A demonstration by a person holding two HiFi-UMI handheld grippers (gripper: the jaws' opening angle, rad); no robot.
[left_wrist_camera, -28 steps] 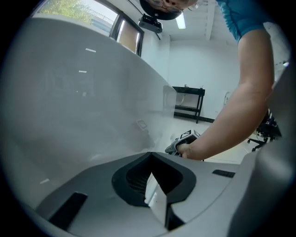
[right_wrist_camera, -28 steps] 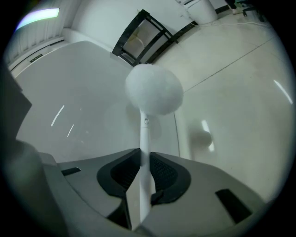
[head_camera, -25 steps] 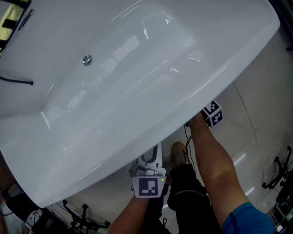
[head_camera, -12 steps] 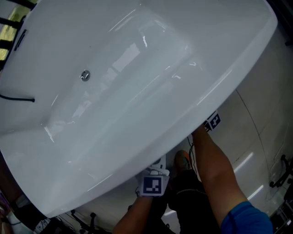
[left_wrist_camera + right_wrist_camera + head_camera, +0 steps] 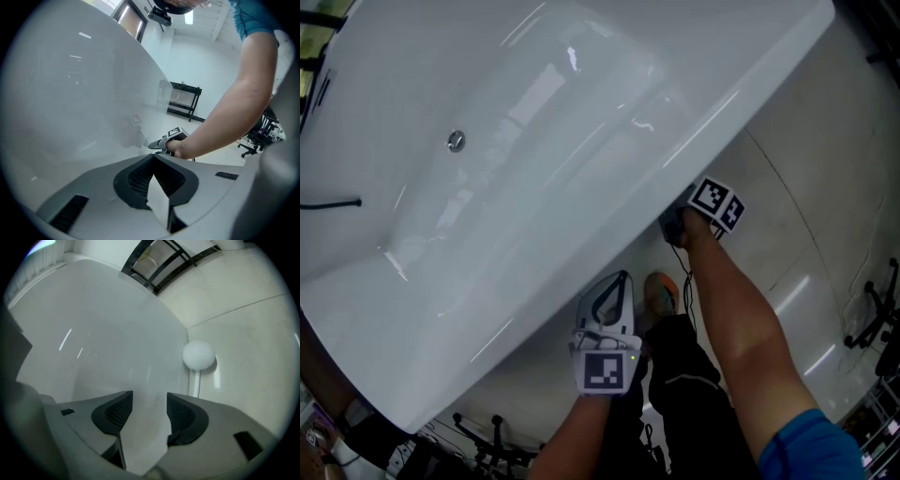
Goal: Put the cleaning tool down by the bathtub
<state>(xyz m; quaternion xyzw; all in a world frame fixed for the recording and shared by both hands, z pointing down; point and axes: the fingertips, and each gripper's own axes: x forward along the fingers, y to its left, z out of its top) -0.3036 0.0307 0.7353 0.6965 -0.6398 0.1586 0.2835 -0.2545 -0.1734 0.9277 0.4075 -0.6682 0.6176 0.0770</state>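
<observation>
tub (image 5: 534,141): fills most of the head view. Its rim juts out over the floor, so anything lifted straight up from beside its wall would likely knock the rim from below.
floor (image 5: 825,187): glossy tile, bare on the side away from the tub. That side is the open room for pulling back. Chair bases (image 5: 872,319) stand well apart from the tub at the far edge.
right arm (image 5: 741,319): reaches down under the tub's rim. A quick rise could bump the forearm or the marker cube on the rim.
shoe (image 5: 662,291): close to the tub's foot, between the 2 arms. A step toward the tub could kick the tool.
right hand-held gripper (image 5: 149,394): released. Its jaws have just been opening and nothing is between them. It sits low beside the tub's wall.
left hand-held gripper (image 5: 153,157): clenched at the tips and empty, just off the tub's outer wall. A swing inward would scrape that wall.
tool (image 5: 198,355): on the floor right against the tub's wall, round white head farthest from the right jaws, thin handle running back past the right jaw. Whether it lies flat or leans on the tub, I cannot tell.
main risk: the handle passes close by the right jaw, so a sideways pull could catch it and drag it off the tub. The round head might also roll on the slick tile.
</observation>
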